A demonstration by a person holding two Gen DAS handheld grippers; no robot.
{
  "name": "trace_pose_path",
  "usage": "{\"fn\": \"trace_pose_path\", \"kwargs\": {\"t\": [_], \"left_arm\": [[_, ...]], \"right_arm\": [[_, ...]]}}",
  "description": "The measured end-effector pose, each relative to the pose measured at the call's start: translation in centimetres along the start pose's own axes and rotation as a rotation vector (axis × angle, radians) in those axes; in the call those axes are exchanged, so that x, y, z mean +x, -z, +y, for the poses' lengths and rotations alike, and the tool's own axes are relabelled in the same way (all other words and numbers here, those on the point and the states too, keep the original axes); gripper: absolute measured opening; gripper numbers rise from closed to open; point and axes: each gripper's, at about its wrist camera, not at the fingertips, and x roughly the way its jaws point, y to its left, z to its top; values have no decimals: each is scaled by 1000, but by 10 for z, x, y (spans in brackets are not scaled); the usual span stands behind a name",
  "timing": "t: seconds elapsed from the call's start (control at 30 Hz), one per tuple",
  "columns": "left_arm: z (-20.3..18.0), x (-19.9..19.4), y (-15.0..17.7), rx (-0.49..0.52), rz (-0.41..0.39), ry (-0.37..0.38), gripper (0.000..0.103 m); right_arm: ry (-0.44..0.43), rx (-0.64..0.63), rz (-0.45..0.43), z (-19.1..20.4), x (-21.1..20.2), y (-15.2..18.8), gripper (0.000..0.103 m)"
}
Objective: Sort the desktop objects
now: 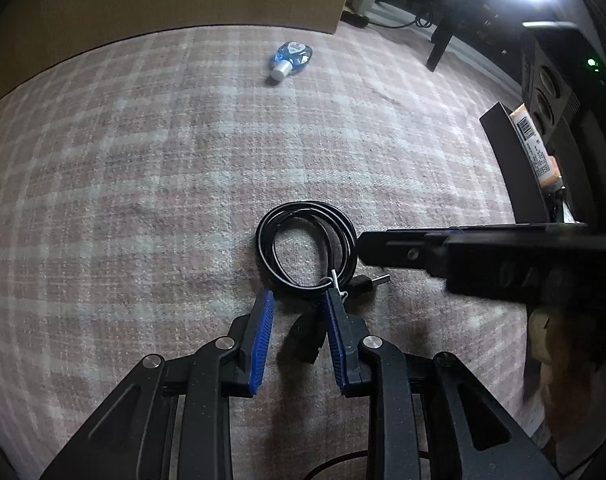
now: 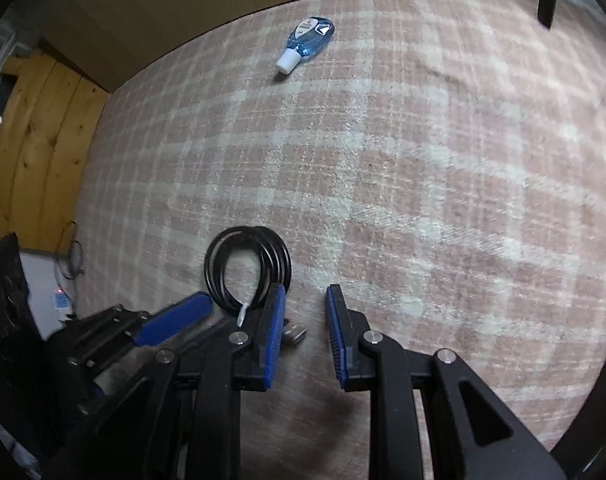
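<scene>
A: Well, the coiled black cable lies flat on the checked cloth, and both grippers crowd its near edge. The left gripper has its jaws apart, with nothing held; one blue pad sits right at the cable's tie and a dark plug end lies between the fingers.

B: And the right gripper?

A: Jaws apart too, empty. Its left finger sits at the cable's near right edge, just over the metal plug.

B: What could go wrong from here?

A: Probably a clash. The two grippers come at the same cable from neighbouring sides, and in the left camera the right one's finger nearly touches the loops. If both close, they may pinch each other or drag the coil apart. A grip on a single strand could also let the loops spill open, since only a small tie seems to bind them.

B: Anything else about?

A: A small blue bottle with a white cap lies on its side well beyond the cable, near a brown board. To the right of the cable, the left camera shows a dark box holding an orange packet. Nothing lies between the cable and the bottle; the only obstruction is the other gripper.
</scene>
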Motion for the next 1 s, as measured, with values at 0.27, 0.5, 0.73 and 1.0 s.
{"fn": "trace_pose_path", "kwargs": {"t": [0.27,0.5,0.73,1.0], "left_arm": [[-3,6,6,12,26,24,35],[-14,9,5,54,-8,49,34],[-23,8,5,39,-15,51,16],[-49,-1,12,100,-23,46,5]], "right_arm": [[-53,32,8,-6,-5,-14,22],[-90,15,45,11,15,-7,22],[-102,31,18,12,14,-2,21],[-90,39,-6,6,-3,17,13]]}}
